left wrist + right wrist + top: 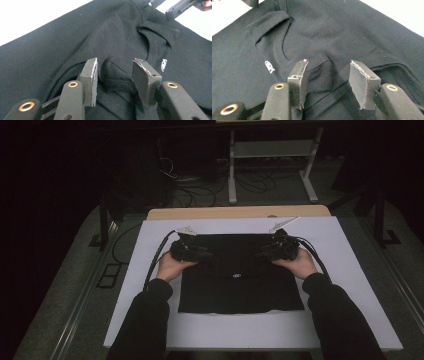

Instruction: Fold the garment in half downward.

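Forearms stretched forward, left gripper (194, 251) and right gripper (270, 251) jaws spread astride black shirt (240, 280) folds.

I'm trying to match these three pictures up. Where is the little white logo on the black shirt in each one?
High view: the logo sits mid-shirt, between the two hands.
Left gripper view: logo at right, beyond the right-hand jaw.
Right gripper view: logo at left, beyond the left-hand jaw.
Shared landmark: the curved neckline beside the logo in both gripper views.

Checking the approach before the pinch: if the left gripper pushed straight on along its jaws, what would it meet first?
Most likely the black T-shirt: a raised fold already sits between the left gripper jaws.
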A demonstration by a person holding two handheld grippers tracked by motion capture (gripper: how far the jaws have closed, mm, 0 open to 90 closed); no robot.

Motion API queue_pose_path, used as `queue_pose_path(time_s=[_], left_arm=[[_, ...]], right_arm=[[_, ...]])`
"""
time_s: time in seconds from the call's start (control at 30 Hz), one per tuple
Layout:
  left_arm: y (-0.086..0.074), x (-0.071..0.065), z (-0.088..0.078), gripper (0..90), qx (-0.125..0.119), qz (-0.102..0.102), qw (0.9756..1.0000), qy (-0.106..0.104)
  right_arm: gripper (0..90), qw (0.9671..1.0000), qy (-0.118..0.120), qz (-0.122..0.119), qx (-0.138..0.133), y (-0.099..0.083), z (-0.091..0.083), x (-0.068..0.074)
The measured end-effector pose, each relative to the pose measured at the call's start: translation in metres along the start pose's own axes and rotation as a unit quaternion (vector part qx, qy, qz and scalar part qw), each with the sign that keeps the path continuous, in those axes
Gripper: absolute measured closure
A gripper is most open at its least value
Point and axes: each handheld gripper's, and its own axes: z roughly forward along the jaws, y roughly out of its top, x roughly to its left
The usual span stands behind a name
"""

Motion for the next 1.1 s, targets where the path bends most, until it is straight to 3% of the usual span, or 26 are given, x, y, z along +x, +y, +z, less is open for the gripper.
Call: queue_pose_path(time_s=[0.37,0.73,1.0,1.1], left_arm=[[-0.006,0.004,0.017,62.8,0.008,-0.011,0.9999,-0.004],[-0.008,0.003,0.028,66.9,0.022,-0.006,0.9997,-0.007],[-0.009,0.002,0.030,68.6,0.027,-0.009,0.9996,-0.006],[-0.009,0.002,0.031,70.7,0.029,-0.012,0.9995,-0.005]], right_arm=[[51.0,0.9999,0.001,0.001,0.010,-0.003,0.011,-0.005],[53.6,0.9999,0.003,0.000,0.016,-0.005,0.020,-0.005],[66.0,0.9996,0.004,0.005,0.028,-0.006,0.029,-0.004],[75.7,0.9995,0.008,0.004,0.032,-0.006,0.030,-0.003]])
